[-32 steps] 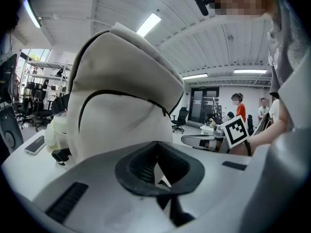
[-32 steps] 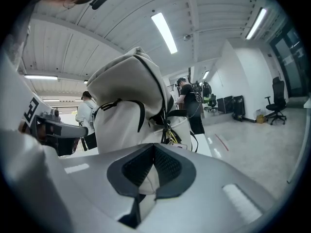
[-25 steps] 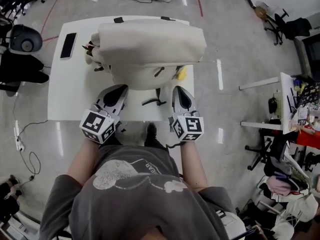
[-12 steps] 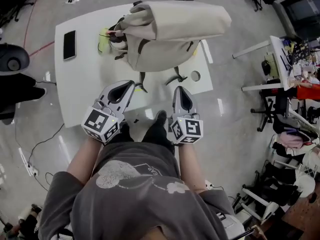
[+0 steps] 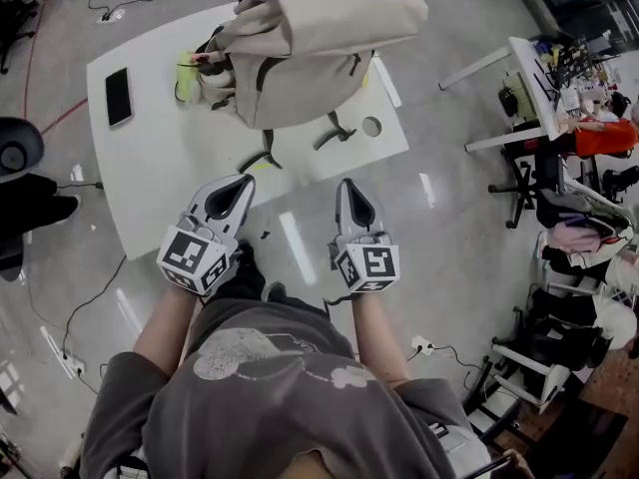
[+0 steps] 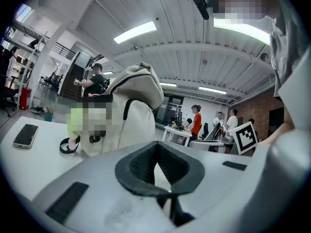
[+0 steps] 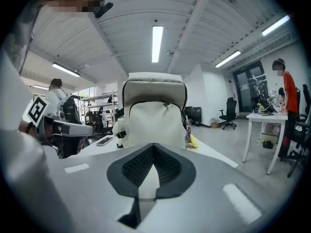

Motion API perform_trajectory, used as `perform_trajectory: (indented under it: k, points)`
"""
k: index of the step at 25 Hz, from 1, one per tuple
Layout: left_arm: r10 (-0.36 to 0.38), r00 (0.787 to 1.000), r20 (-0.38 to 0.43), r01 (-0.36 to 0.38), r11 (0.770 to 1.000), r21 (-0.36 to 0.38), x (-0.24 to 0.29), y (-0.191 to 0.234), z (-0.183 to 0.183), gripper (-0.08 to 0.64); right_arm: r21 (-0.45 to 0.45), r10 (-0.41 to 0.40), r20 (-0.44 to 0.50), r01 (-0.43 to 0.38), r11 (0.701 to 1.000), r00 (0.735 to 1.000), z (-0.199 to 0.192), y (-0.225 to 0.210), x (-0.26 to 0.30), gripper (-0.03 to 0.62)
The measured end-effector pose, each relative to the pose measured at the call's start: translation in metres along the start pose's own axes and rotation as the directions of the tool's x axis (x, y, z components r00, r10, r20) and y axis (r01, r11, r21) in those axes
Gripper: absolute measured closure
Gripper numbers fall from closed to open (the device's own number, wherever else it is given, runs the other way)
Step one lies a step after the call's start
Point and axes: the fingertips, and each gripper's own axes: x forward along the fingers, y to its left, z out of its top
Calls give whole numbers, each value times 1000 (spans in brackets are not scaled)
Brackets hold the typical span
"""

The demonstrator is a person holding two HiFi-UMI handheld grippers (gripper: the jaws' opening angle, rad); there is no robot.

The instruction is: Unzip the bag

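Bag: cream fabric backpack (image 5: 310,53), upright on the far half of the white rectangular surface (image 5: 170,183); judged still zipped.
Left claw (image 5: 238,184): grey, jaws shut together, empty, at the surface's near edge.
Right claw (image 5: 347,188): grey, jaws shut together, empty, just off the surface's near edge.
Bearing: bag lies ahead of both claws across the surface, well apart, long axis vertical; right claw faces its front squarely, so is judged better placed.

bright ceiling strip lights (image 7: 156,43), floor glare, fisheye edges
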Motion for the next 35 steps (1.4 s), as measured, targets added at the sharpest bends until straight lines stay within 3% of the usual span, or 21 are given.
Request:
perform_trajectory:
  k: [11, 17, 24, 29, 35]
  points:
    - [-24, 1000, -2, 24, 999, 25, -32, -88, -15, 554, 31, -48, 7, 47, 998, 999, -22, -9, -107, 592]
    - [9, 1000, 6, -10, 999, 39, -63, -140, -17, 554, 43, -60, 93, 56, 998, 994, -7, -20, -172, 592]
    - [76, 997, 8, -76, 995, 59, -97, -170, -24, 554, 101, -65, 67, 59, 993, 996, -35, -23, -214, 594]
    - [49, 999, 11, -50, 997, 65, -120, -184, -26, 554, 128, -111, 89, 99, 987, 990, -41, -10, -246, 594]
    - [-10, 1000, 17, 9, 998, 62, -140, -201, -29, 554, 93, -129, 82, 122, 988, 988, -41, 21, -276, 594]
